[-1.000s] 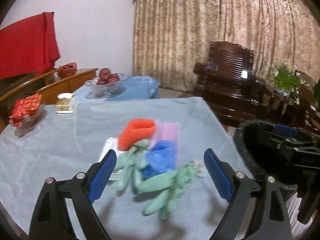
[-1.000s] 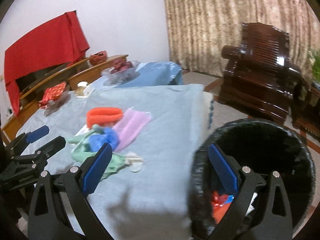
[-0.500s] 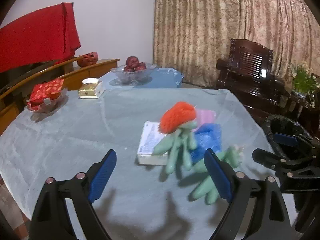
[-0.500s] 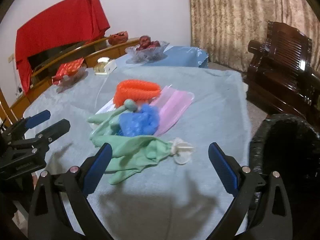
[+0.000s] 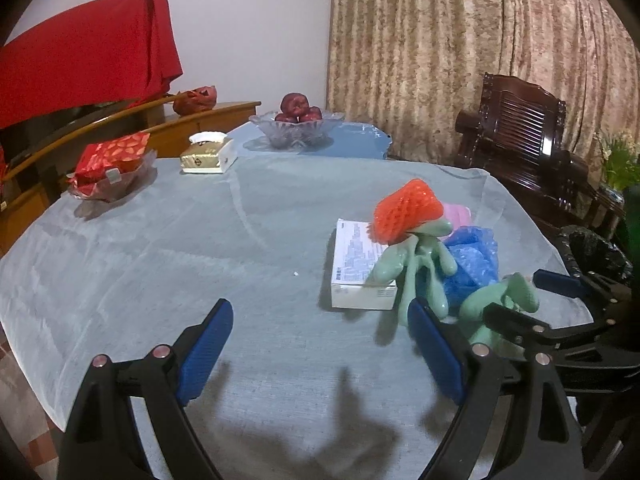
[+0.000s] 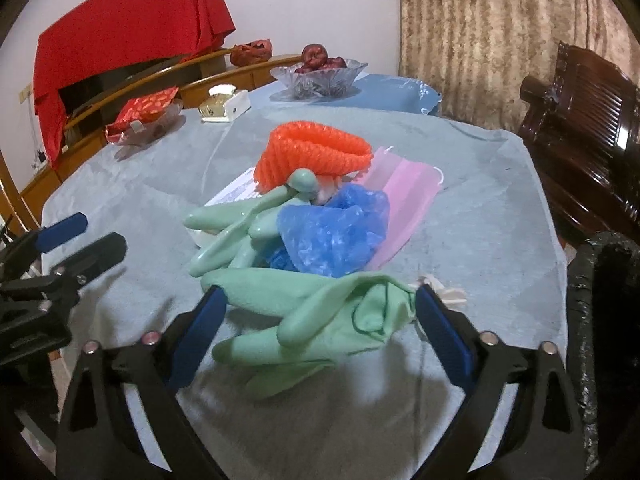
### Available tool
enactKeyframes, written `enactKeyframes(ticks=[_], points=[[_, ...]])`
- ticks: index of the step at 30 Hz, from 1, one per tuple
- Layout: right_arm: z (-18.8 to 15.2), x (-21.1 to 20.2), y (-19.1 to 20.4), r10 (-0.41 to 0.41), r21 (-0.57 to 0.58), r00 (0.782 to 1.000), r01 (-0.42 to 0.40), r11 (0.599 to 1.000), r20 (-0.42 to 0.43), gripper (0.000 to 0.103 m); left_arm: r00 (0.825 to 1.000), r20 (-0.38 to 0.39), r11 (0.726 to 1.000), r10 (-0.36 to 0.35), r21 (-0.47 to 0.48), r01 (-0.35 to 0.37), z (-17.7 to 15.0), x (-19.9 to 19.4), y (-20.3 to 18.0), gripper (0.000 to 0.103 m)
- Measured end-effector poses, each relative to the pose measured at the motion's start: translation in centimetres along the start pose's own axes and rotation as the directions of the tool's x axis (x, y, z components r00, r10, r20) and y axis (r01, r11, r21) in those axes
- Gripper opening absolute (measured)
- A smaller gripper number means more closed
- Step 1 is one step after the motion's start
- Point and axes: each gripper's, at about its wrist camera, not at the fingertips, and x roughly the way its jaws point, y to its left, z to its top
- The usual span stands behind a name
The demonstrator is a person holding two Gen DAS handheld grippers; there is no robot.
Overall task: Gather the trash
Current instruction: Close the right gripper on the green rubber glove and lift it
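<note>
the trash heap sits near the table's (image 6: 500,216) right edge: green gloves (image 6: 304,312), blue plastic bag (image 6: 340,232), pink mask (image 6: 404,196), orange foam net (image 6: 316,152) over a white box (image 5: 356,268). the right gripper (image 6: 320,320) straddles the near glove, jaws closing, pads not pressing. the left gripper (image 5: 320,344) gapes over bare cloth. the black-lined bin (image 6: 604,280) stands beside that edge. a glass bowl (image 6: 320,74) holds red fruit (image 6: 320,56).

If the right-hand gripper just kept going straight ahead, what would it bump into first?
Most likely the green rubber glove, which lies between the closing jaws of the right gripper, not yet pinched. Depth is hard to judge, but nothing sits nearer.
</note>
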Motion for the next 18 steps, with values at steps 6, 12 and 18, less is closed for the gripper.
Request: enactKeyframes(ticks=[6,12,18], points=[[-0.2,0.8,-0.5,0.051,-0.014,0.998,-0.052,0.999,-0.027,0.045,1.0,-0.005,1.0,-0.004,-0.003,0.004,0.0,0.4,0.2,0.087],[-0.1,-0.1,-1.4,0.086,-0.021,0.996,-0.087,0.996,-0.036,0.019,1.0,-0.014,1.0,-0.024,0.006,0.024,0.3,0.9,-1.1,0.087],[-0.6,-1.8,-2.4,0.071,-0.065,0.996,-0.075,0.995,-0.058,0.015,0.998,-0.024,0.998,-0.05,0.024,0.05,0.3,1.1,-2.7,0.087]])
